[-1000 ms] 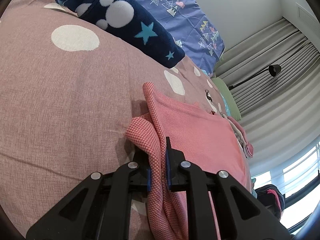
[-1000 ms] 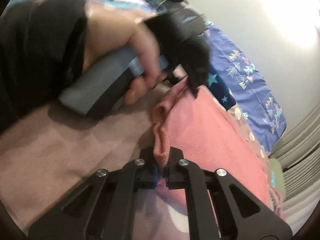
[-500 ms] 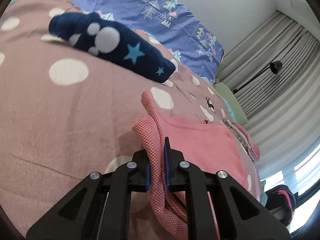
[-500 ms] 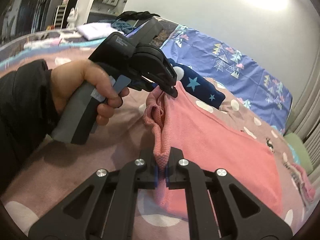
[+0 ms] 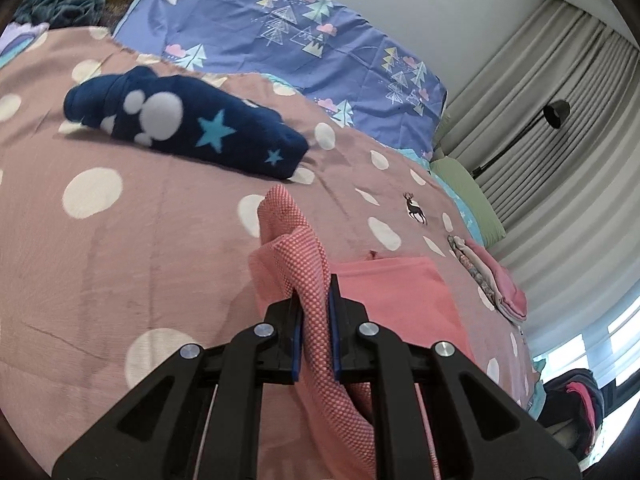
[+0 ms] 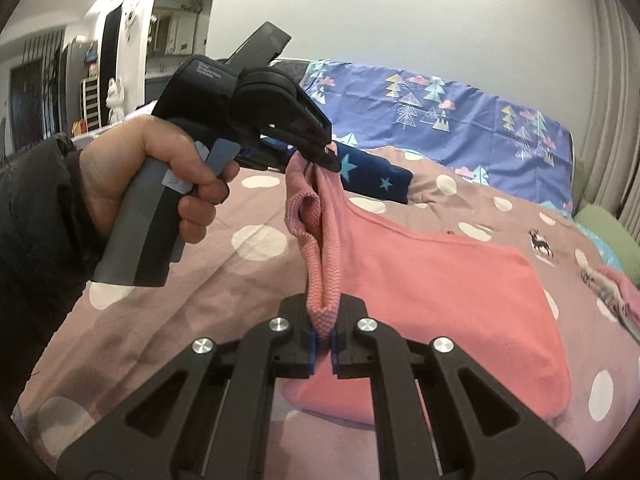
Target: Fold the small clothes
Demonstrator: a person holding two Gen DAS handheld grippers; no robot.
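Note:
A small pink garment (image 6: pixel 440 292) with a checked waistband lies partly on the pink dotted bedspread (image 6: pixel 248 240). My left gripper (image 5: pixel 314 320) is shut on one end of the waistband (image 5: pixel 308 276); it also shows in the right wrist view (image 6: pixel 328 156), held in a hand. My right gripper (image 6: pixel 322 340) is shut on the other end of the waistband (image 6: pixel 320 280). The waistband edge is lifted off the bed between the two grippers, while the rest of the garment rests on the bedspread.
A folded navy fleece garment (image 5: pixel 188 128) with stars and white paw marks lies behind. A purple patterned pillow (image 5: pixel 288 36) stands at the headboard. A stack of folded pink clothes (image 5: pixel 492 276) and a green pillow (image 5: pixel 468 200) lie at the right. Curtains and a lamp stand beyond.
Both grippers have risen and drawn back with the waistband, lifting the garment's edge off the bed. The left gripper has moved up and away from the right one.

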